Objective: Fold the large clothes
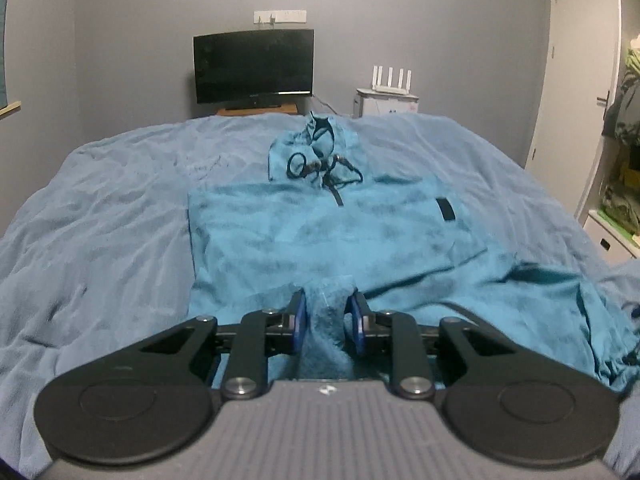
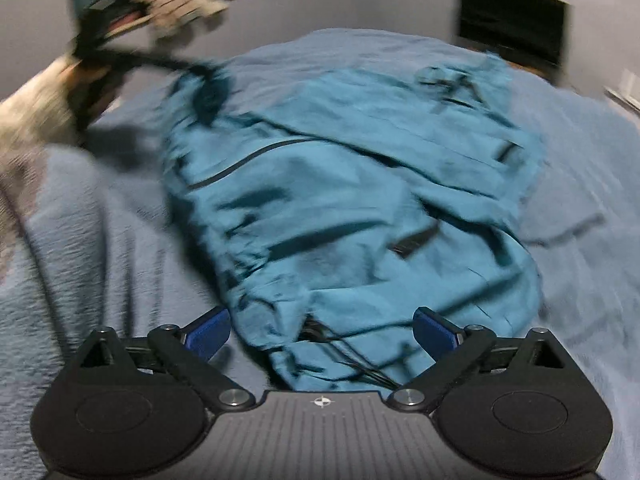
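Note:
A teal hooded jacket lies spread on the blue bed, hood and black drawstrings at the far end. My left gripper is shut on a bunched fold of the jacket's near hem. In the right wrist view, which is blurred, the jacket lies crumpled with its hem nearest. My right gripper is open wide, its blue pads either side of the hem and cords, holding nothing. The other hand gripper shows at the upper left, on the jacket's far edge.
The blue bedspread covers the whole bed. A black monitor stands on a stand beyond the bed. A white router sits on a white box to its right. A white door and shelves are at right.

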Motion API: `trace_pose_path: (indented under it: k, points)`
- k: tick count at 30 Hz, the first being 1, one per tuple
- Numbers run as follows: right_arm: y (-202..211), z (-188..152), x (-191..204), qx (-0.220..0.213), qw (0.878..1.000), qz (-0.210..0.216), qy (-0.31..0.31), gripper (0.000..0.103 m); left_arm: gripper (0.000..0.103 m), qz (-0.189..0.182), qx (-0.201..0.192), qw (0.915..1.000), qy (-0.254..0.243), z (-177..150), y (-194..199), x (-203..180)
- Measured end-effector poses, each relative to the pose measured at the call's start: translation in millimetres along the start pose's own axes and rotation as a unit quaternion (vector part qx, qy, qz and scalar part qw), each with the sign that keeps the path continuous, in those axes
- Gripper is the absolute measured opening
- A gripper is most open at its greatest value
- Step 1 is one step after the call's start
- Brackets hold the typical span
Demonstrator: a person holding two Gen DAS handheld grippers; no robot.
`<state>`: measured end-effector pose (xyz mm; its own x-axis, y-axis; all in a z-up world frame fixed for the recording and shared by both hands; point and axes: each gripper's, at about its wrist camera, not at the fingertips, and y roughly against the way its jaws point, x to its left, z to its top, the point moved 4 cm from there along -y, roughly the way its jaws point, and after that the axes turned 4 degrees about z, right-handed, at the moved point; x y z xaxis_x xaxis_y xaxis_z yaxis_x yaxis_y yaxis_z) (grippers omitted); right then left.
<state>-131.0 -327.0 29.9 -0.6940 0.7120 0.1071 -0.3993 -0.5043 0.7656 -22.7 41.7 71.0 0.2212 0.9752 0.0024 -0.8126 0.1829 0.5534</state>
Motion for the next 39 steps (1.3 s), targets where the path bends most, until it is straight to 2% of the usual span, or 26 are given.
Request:
trace_pose_path:
  k: [5, 10, 14, 17, 19, 21, 22, 23, 26, 29, 32, 39]
  points:
    - [-3.0, 12.2, 2.5, 0.030, 0.998, 0.004, 0.048, 0.099, 0.020, 0.001, -0.025, 0.9997, 0.007, 29.3, -10.5, 3.3]
    - [5.6, 22.5, 3.6, 0.036, 0.997, 0.002, 0.075, 0.099, 0.020, 0.007, -0.053, 0.9985, 0.013, 61.2, -25.2, 8.1]
    - [1.0, 20.1, 7.1, 0.046, 0.994, -0.016, 0.098, 0.097, 0.020, 0.018, -0.074, 0.9967, 0.029, 83.3, -44.0, 14.5]
    - [-6.8, 23.0, 6.2, 0.024, 0.993, -0.044, 0.111, 0.088, 0.020, 0.017, -0.080, 0.9948, 0.061, 95.0, -58.1, 25.5]
    - [-11.0, 25.4, 5.9, 0.007, 0.992, -0.040, 0.123, 0.078, 0.020, 0.019, -0.084, 0.9931, 0.080, 99.8, -64.6, 32.7]
    - [-14.1, 31.1, 4.5, -0.009, 0.989, -0.047, 0.138, 0.049, 0.020, 0.029, -0.096, 0.9911, 0.088, 103.3, -67.4, 38.9]
    - [-14.8, 36.8, -2.4, -0.018, 0.988, -0.065, 0.137, 0.039, 0.020, 0.035, -0.101, 0.9901, 0.091, 105.1, -68.6, 41.3]
    - [-12.1, 43.3, -8.5, -0.032, 0.987, -0.083, 0.131, 0.026, 0.020, 0.040, -0.107, 0.9889, 0.096, 107.0, -69.5, 45.1]
    - [8.9, 70.3, -36.6, -0.103, 0.982, -0.134, 0.089, 0.024, 0.020, 0.058, -0.129, 0.9831, 0.116, 109.7, -71.1, 58.5]
    - [22.9, 96.5, -67.8, -0.171, 0.969, -0.173, 0.041, 0.023, 0.020, 0.069, -0.140, 0.9793, 0.129, 108.5, -79.3, 70.3]
    - [16.8, 114.5, -99.2, -0.204, 0.963, -0.174, -0.015, 0.022, 0.020, 0.084, -0.148, 0.9764, 0.133, 107.3, -91.5, 78.6]
    - [-13.6, 150.3, -159.3, -0.243, 0.948, -0.176, -0.110, 0.020, 0.020, 0.109, -0.174, 0.9687, 0.140, 108.7, -124.8, 95.7]
